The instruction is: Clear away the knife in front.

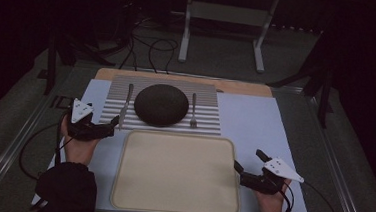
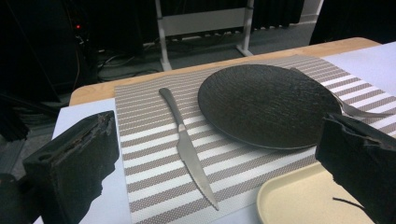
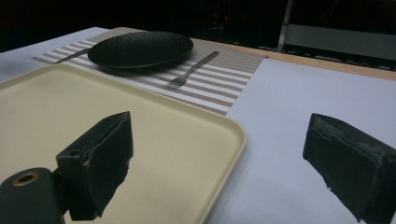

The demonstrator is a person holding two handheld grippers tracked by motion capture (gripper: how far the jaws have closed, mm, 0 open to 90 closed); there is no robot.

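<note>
Left of the plate | knife flat on striped mat | left gripper spread at blade tip, nothing held | right gripper spread at tray corner | step: approach, likely knife pickup | next: straddle blade, close.

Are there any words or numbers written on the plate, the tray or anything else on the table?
None: no word, number, label or sign can be read anywhere.
The black plate, the beige tray, the striped placemat, the knife and the fork are all plain.
The grey plates on the left tongs and right tongs carry only small dots, no letters.
</note>
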